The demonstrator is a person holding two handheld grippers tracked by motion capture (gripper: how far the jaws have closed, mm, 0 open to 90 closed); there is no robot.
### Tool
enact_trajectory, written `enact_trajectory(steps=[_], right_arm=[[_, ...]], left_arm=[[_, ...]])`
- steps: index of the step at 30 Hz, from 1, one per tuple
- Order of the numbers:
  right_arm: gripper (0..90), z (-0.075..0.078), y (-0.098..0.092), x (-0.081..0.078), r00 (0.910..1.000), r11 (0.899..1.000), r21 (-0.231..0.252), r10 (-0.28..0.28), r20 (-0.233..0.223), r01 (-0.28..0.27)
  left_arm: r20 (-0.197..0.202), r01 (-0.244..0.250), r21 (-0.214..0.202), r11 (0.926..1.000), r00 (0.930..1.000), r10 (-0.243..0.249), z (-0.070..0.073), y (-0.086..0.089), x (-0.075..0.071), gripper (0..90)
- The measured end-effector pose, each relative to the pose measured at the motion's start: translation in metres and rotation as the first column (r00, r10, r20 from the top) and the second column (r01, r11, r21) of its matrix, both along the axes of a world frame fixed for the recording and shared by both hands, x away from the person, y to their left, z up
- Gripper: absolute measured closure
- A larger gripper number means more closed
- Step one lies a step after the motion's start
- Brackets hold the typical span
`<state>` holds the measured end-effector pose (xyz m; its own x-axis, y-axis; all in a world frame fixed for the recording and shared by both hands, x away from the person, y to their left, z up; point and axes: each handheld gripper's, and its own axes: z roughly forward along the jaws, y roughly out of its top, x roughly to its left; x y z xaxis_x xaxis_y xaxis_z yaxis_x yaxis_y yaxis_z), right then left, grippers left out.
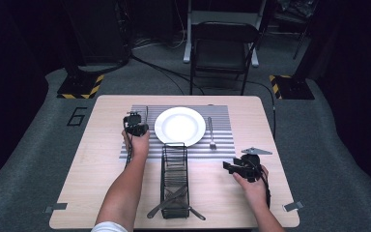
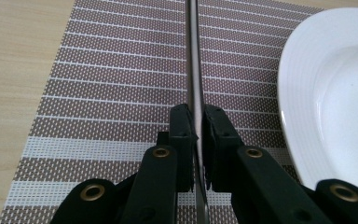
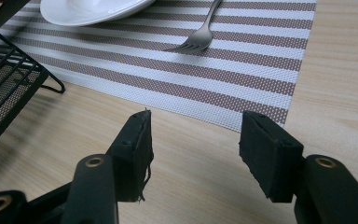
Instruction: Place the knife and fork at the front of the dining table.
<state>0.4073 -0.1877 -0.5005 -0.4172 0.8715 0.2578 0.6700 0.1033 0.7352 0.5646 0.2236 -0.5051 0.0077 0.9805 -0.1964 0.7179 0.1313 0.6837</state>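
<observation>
My left gripper (image 1: 135, 121) (image 2: 196, 119) is shut on a thin metal knife (image 2: 193, 70), seen edge-on. The knife (image 1: 146, 114) points away over the left part of the striped placemat (image 1: 140, 147) (image 2: 112, 70), just left of the white plate (image 1: 179, 124) (image 2: 331, 93). A fork (image 1: 211, 133) (image 3: 200, 35) lies on the mat right of the plate (image 3: 88, 9). My right gripper (image 1: 229, 166) (image 3: 193, 149) hovers open over bare wood near the mat's right front corner (image 3: 261, 112), with nothing between its jaws.
A black wire cutlery caddy (image 1: 175, 171) (image 3: 4, 88) stands in front of the plate, with utensils (image 1: 166, 205) at its near end. Beyond the table's far edge stands a folding chair (image 1: 222, 48).
</observation>
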Motion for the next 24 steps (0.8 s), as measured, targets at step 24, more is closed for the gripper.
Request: enact_trajectory(steps=[24], right_arm=[[43.3, -0.0004, 0.0019, 0.001, 1.0, 1.0, 0.005, 0.009, 0.0, -0.009]], left_arm=[[0.007, 0.014, 0.012, 0.9998, 0.9999, -0.014, -0.0092, 0.0003, 0.0061, 82.2]])
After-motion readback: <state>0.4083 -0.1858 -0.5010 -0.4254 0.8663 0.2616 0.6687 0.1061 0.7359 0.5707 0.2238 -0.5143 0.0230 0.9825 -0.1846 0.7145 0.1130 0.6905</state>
